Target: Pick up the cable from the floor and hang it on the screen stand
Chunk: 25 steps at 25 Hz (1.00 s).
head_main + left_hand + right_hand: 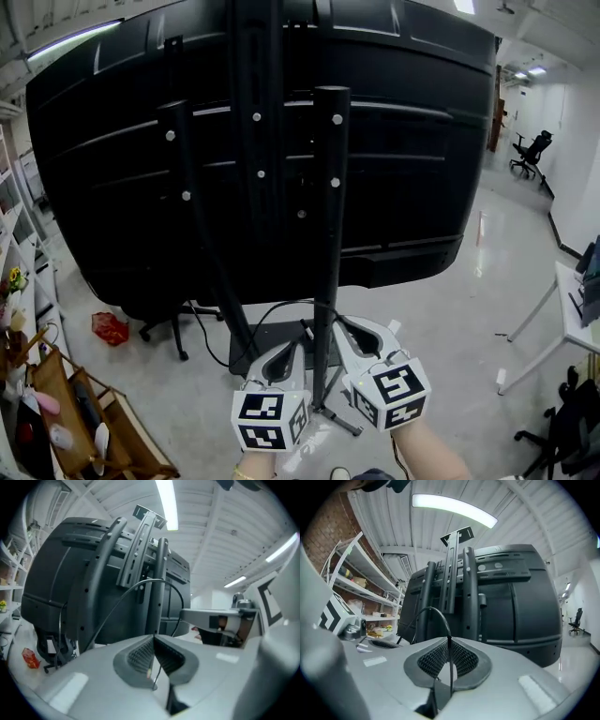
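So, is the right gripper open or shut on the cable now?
The right gripper is shut on the cable: in its own view the pads meet at the tips with the cable pinched between them.

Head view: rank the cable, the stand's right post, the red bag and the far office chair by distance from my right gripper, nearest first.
1. Cable: pinched in the right gripper itself.
2. Right post: just left of it.
3. Red bag: on the floor, far left.
4. Office chair: across the room, upper right.
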### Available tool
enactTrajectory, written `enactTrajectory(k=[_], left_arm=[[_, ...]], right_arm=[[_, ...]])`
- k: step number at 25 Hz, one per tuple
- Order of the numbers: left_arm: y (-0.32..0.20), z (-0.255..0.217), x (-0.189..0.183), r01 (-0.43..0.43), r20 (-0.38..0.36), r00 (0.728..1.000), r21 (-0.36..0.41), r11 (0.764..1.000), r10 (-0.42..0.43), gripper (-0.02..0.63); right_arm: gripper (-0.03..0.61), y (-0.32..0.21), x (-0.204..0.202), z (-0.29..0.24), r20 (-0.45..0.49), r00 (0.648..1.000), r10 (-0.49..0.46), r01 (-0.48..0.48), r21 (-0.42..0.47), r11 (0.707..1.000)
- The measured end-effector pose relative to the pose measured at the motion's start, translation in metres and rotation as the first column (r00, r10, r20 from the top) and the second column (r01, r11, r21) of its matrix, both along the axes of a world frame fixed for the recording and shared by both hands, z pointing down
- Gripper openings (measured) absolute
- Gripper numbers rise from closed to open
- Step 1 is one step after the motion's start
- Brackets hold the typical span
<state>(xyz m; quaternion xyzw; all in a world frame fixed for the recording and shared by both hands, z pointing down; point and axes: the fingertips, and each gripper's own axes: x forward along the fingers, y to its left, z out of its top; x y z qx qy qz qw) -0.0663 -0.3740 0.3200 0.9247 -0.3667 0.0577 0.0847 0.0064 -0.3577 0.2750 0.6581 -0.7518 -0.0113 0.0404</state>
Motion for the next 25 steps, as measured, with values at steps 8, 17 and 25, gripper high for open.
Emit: enactTrajectory(k=[8, 17, 25], left_arm=[[-0.034, -0.145, 0.039, -0.063, -0.012, 0.998, 0.172, 0.983, 0.067, 0.008], [-0.079, -0.287, 0.055, -0.012, -0.039, 0.999, 0.339, 0.941, 0.027, 0.008], [-0.113, -0.336, 0.067, 0.02, -0.006, 1.0, 0.37, 0.929, -0.019, 0.008]], right_arm=[[0.018, -0.025, 0.043, -0.146, -0.019, 0.998, 0.061, -0.058, 0.157, 0.986], [0.017, -0.056, 0.072, -0.284, -0.055, 0.987, 0.149, -0.131, 0.244, 0.961], [0.015, -0.099, 0.089, -0.314, -0.094, 0.967, 0.236, -0.223, 0.136, 0.965]])
